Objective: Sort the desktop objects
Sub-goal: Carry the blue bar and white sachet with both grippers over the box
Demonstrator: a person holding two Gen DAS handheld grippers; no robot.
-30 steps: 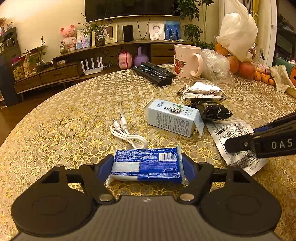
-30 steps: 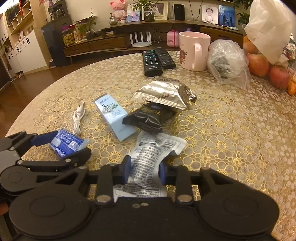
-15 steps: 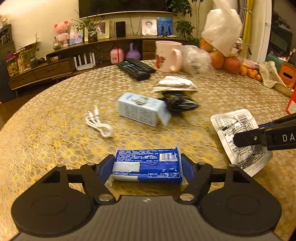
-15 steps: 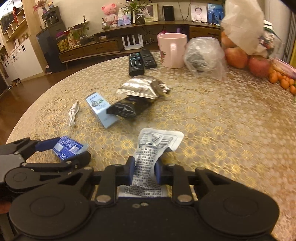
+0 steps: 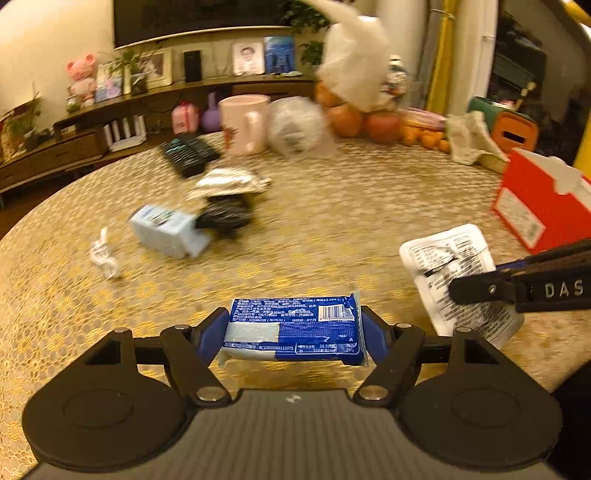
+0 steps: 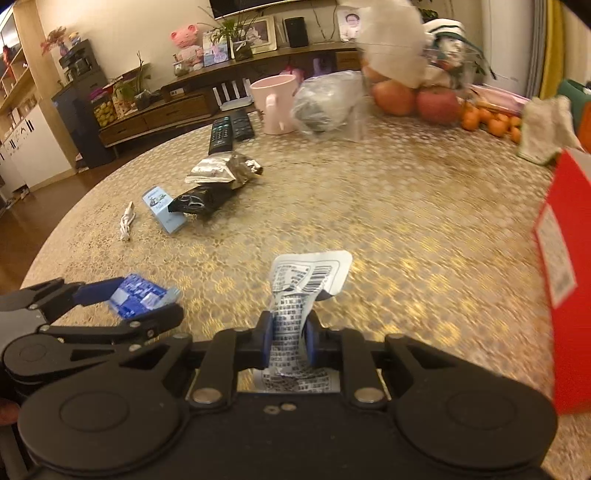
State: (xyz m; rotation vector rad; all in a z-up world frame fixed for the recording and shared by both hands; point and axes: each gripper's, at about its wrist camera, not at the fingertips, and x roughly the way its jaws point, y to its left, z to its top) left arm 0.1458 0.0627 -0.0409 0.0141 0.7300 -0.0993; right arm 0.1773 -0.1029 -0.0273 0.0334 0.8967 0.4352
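Blue packet clamped, left claw | white sachet pinched, right claw

A: Background, go.
B: Long wooden cabinet past the far edge of the surface. On its top: pink plush toy, potted plant, photo frame, black speaker.
A: Lower level?
B: White router, antennas upright. Pink jar and purple vase near it, blurry.
A: Rest?
B: Dark TV on the wall above. Tall dark cabinet and wooden floor off the left edge. Yellow curtain off the right edge.
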